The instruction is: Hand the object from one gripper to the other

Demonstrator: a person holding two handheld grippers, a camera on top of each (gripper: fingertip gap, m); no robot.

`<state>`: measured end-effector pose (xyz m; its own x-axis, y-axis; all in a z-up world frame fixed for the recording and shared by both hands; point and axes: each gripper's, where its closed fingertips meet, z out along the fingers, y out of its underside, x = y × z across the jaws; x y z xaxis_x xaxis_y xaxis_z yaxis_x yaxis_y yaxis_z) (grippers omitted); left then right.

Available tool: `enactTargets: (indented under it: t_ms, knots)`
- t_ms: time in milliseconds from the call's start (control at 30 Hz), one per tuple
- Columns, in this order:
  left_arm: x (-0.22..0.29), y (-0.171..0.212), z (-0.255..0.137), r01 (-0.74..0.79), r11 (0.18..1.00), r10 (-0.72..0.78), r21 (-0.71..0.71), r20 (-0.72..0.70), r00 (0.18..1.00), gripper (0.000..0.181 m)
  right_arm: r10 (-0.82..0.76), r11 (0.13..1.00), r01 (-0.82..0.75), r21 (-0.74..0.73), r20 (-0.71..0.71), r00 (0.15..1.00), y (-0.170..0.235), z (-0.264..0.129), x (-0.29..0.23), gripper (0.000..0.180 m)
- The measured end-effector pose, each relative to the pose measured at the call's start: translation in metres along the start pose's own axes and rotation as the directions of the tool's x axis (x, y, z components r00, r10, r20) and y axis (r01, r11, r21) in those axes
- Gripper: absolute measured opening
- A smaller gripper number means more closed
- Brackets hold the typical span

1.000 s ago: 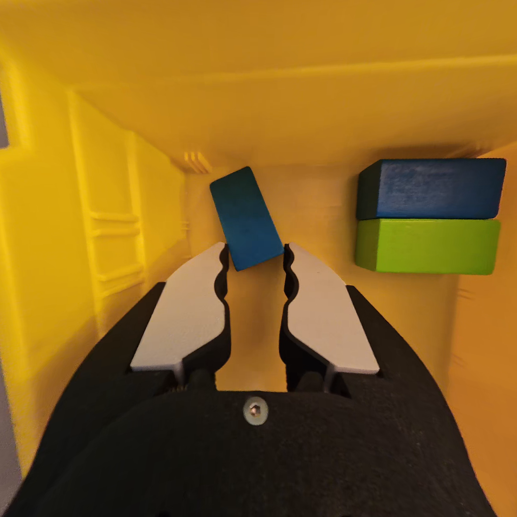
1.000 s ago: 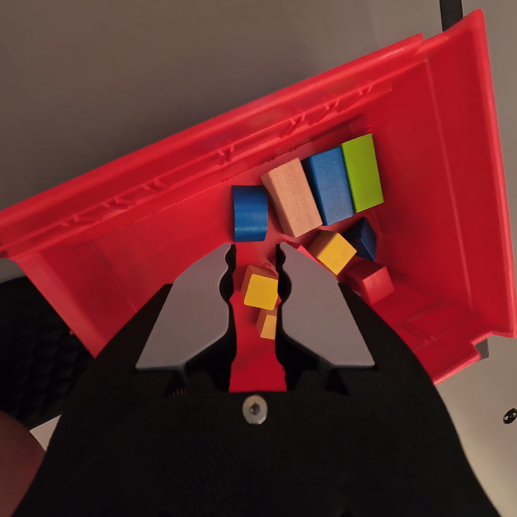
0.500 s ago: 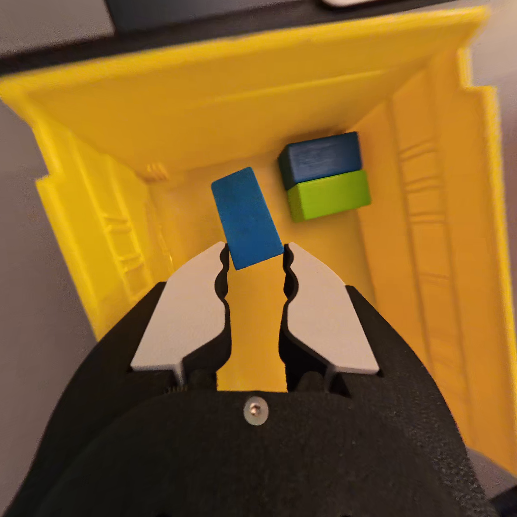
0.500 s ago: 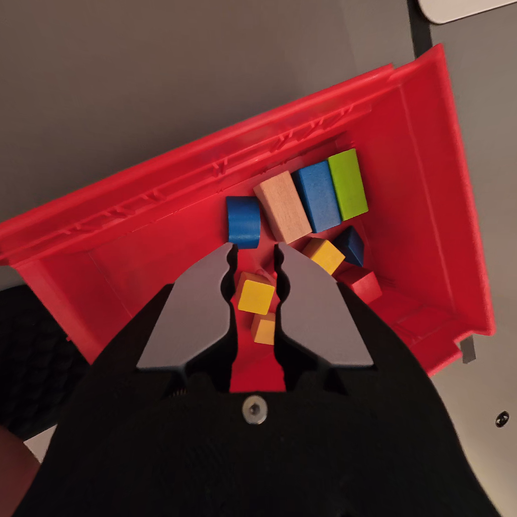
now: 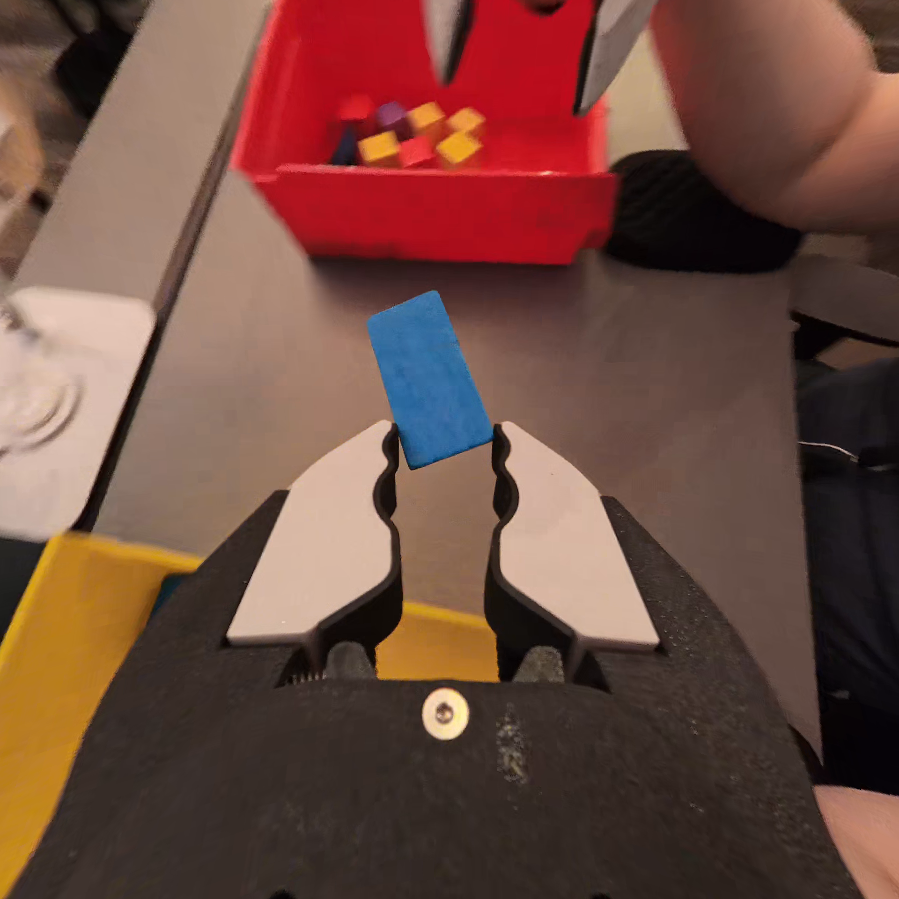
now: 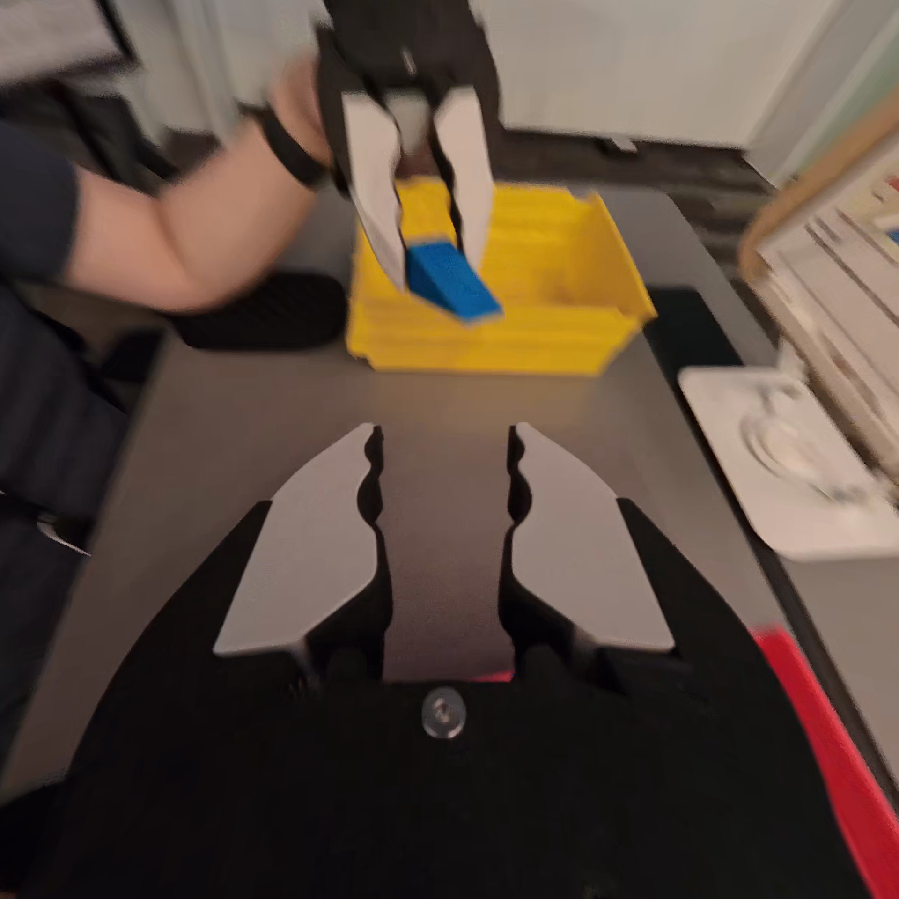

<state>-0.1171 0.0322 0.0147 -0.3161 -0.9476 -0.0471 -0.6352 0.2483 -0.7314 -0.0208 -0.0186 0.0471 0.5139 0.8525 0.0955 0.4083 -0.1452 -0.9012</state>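
My left gripper (image 5: 443,430) is shut on one end of a flat blue block (image 5: 428,374) and holds it above the dark table, pointing toward the red bin. The right wrist view shows that gripper (image 6: 430,262) from the front, over the yellow bin, with the blue block (image 6: 452,284) sticking out. My right gripper (image 6: 443,433) is open and empty above the table, facing the left one. Its fingers (image 5: 450,39) show at the top of the left wrist view, above the red bin.
A red bin (image 5: 438,209) holds several small coloured cubes (image 5: 418,136). A yellow bin (image 6: 549,292) stands at the other end of the table (image 5: 632,389). A white tray (image 6: 788,462) lies beside the table. A person's forearm (image 5: 778,121) and a black pad (image 5: 691,214) are by the red bin.
My left gripper has lifted the blue block out of the yellow bin and turned toward the red bin. My right gripper has risen from the red bin, opened wider and turned toward the left one.
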Motion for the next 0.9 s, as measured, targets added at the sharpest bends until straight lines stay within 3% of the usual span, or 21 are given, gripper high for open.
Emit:
enactTargets:
  t_ms: [133,367,500,700,900]
  knots:
    - [0.039,-0.017,0.019,-0.087,0.996,0.087,0.007,-0.135,0.987,0.036,-0.056,0.989,0.039,0.141,0.120,0.991,-0.024,0.024,-0.025,0.059]
    - [0.053,-0.019,0.031,-0.133,0.991,0.127,-0.028,-0.158,0.979,0.036,-0.079,0.996,0.071,0.044,0.221,0.972,-0.009,0.065,-0.047,0.053]
    - [0.058,-0.019,0.033,-0.144,0.989,0.137,-0.028,-0.176,0.975,0.036,-0.060,0.998,0.065,-0.013,0.237,0.970,0.000,0.074,-0.049,0.039]
    - [0.054,-0.013,0.037,-0.157,0.985,0.145,-0.072,-0.144,0.979,0.036,-0.035,0.997,0.051,-0.063,0.237,0.971,0.008,0.078,-0.048,0.035]
    - [0.037,-0.022,0.030,-0.133,0.991,0.133,-0.030,-0.026,0.991,0.065,-0.041,0.986,0.064,-0.155,0.149,0.988,0.023,0.049,-0.028,0.035]
